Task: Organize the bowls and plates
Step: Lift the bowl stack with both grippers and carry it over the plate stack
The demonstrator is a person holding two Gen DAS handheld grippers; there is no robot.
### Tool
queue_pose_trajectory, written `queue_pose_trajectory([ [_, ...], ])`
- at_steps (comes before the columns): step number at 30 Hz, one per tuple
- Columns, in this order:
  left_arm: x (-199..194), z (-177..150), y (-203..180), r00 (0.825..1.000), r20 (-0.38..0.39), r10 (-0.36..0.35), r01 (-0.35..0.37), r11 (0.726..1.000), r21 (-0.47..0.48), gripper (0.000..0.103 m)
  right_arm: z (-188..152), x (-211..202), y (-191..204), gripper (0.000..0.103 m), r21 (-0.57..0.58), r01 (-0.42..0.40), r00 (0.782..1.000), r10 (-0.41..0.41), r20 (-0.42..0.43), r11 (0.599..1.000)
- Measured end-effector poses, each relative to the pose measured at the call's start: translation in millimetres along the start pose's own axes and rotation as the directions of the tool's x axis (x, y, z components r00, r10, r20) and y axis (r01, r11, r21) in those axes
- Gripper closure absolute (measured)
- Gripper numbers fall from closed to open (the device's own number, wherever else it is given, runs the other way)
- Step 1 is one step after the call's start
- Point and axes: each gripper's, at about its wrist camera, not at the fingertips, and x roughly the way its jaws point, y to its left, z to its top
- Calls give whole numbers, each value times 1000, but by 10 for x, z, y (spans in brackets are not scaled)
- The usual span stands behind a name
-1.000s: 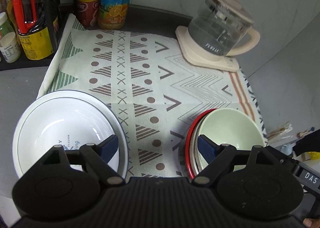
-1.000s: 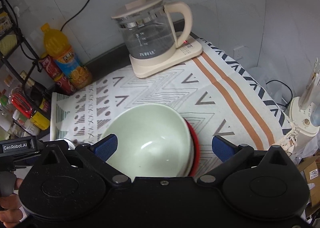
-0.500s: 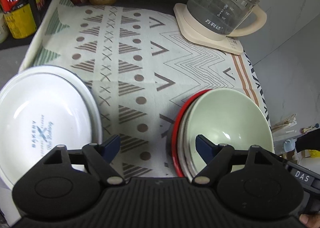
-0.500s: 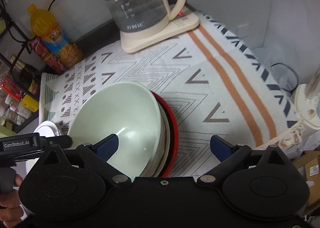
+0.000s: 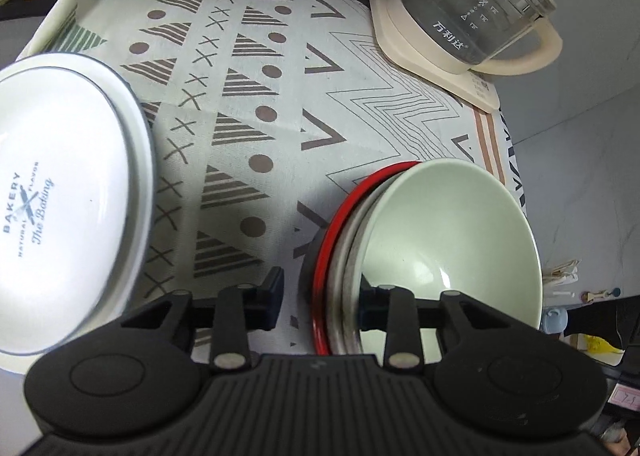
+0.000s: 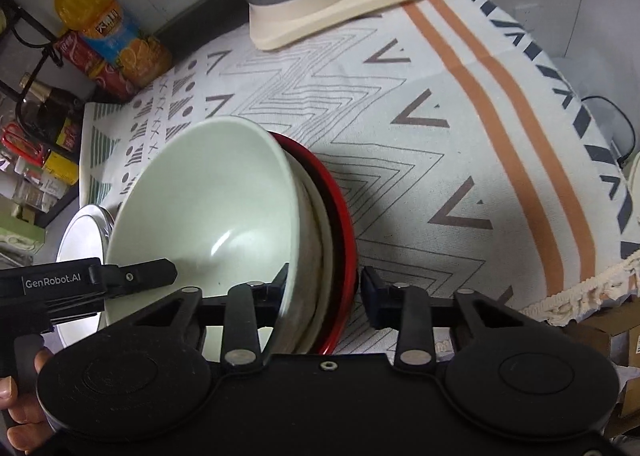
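A stack of nested dishes (image 5: 400, 256) is seen near the right front edge of a patterned tablecloth (image 5: 248, 104) covering the desk. The stack is made up of a pale green bowl (image 6: 208, 208) on top, at least one greyish-white dish (image 6: 316, 256) beneath it, and a red plate (image 6: 340, 240) at the bottom, whose rim shows as a thin red arc. The green bowl is glossy inside and holds nothing. A white plate (image 5: 52, 208) printed with blue "BAKERY" lettering is set at the left front edge of the cloth, well apart from the stack; nothing lies on it.

The left gripper (image 5: 320, 292) is placed over the left rim of the stack, with its jaws closing: one finger is outside the red rim above the cloth, the other inside the green bowl, and the stacked rims are between them. Whether the pads already press on the rims cannot be told. The right gripper (image 6: 324, 288) is placed over the right rim in the same way, jaws closing, one finger inside the bowl and the other outside the red plate; contact cannot be told here either.

At the far right corner of the cloth a glass kettle (image 5: 472, 4) stands on a cream base. Bottles and cans (image 6: 100, 40) are lined along the far left edge.
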Motion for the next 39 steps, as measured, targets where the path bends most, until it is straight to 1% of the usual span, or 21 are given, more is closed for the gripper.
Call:
queue_pose_trajectory([
  [3,89,-2,38,1000,-22,-14,13,998,-57,77,22,48,-3,72,-18,-4,1000,4,-12,1000],
  [8,90,-14,67,1000,-4,-23,23,996,-86,77,64,85,-28,71,-47,-27,1000,27,0,999],
  [13,75,-33,71,1000,-5,-9,9,996,-91,77,79,82,34,73,-106,-28,999,30,12,994],
  [15,64,-35,78,1000,-7,-3,3,996,-87,77,91,62,26,74,-95,-39,999,41,16,995],
  [18,27,-27,89,1000,-2,-9,9,996,-85,77,121,20,67,74,-113,-47,998,51,33,992],
  [20,-51,-19,86,1000,11,-4,5,997,-79,77,144,-20,128,74,-135,-42,998,49,50,990],
  [22,-108,4,107,1000,28,-8,10,996,-85,77,178,-47,164,74,-134,-54,996,63,59,989],
  [25,-191,49,140,999,34,-12,15,997,-82,77,207,-79,246,74,-148,-60,995,72,73,987],
  [29,-322,114,194,998,58,-32,36,996,-80,77,245,-125,357,74,-145,-71,993,84,83,987],
  [32,-417,158,238,998,65,-22,26,997,-72,77,257,-169,443,74,-142,-76,992,90,91,987],
  [39,-768,225,437,994,112,-3,11,998,-67,77,248,-253,768,74,-171,-101,985,123,121,980],
])
